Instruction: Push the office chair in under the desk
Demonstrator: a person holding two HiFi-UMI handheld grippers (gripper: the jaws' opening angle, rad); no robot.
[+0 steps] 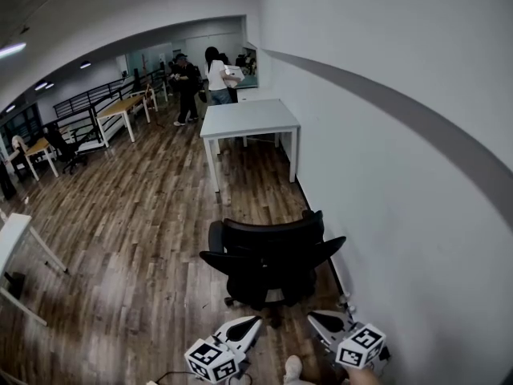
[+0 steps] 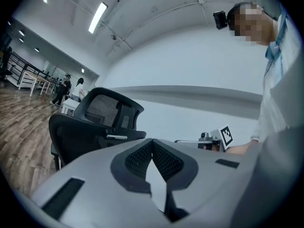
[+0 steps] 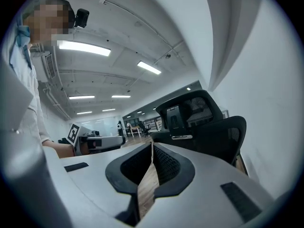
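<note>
A black office chair (image 1: 268, 261) stands on the wooden floor beside the right wall, its back toward me. The white desk (image 1: 248, 119) stands well beyond it along the same wall. My left gripper (image 1: 244, 327) hovers just short of the chair's near left side, shut and empty. My right gripper (image 1: 329, 322) is level with it near the wall, also shut and empty. The chair (image 2: 95, 122) fills the left of the left gripper view past the left gripper (image 2: 152, 144). In the right gripper view the chair (image 3: 202, 122) sits right of the right gripper (image 3: 152, 148).
The grey-striped wall (image 1: 401, 175) runs close along the right. Two people (image 1: 200, 83) stand behind the desk. More tables (image 1: 120, 107) and a dark chair (image 1: 64, 147) line the far left. A white table (image 1: 12, 243) juts in at the left edge. My shoe (image 1: 293, 369) shows at the bottom.
</note>
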